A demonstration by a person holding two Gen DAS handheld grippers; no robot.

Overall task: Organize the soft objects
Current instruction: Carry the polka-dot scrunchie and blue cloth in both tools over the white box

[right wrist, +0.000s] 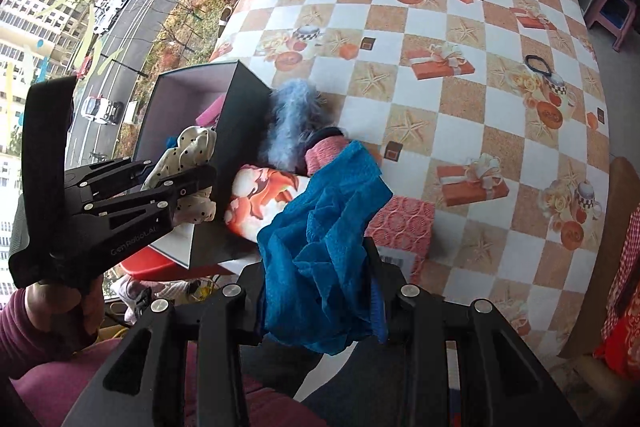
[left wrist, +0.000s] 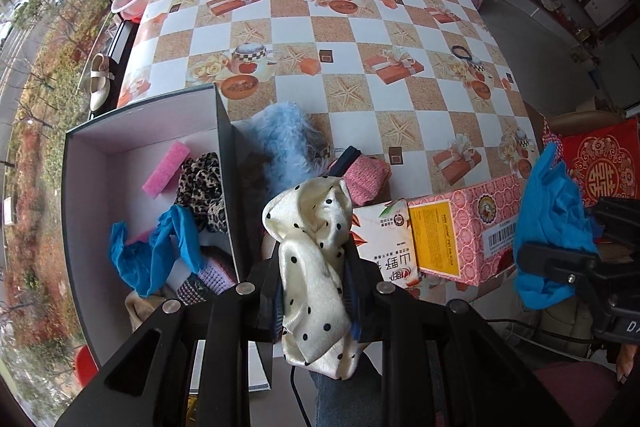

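Left wrist view: L gripper [left wrist: 316, 263] jaws pinching polka-dot scarf [left wrist: 316, 255], R gripper [right wrist: 320, 291] jaws pinching blue cloth [right wrist: 324, 251]. Carry clear over box [left wrist: 100, 155] wall, then drop inside.

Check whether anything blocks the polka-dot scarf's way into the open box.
Nothing visible does. The left claw holds the polka-dot scarf just right of the box, whose open top is uncovered; only its dark side wall lies between them.

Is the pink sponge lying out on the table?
No, the pink sponge lies inside the open box, next to a leopard-print cloth.
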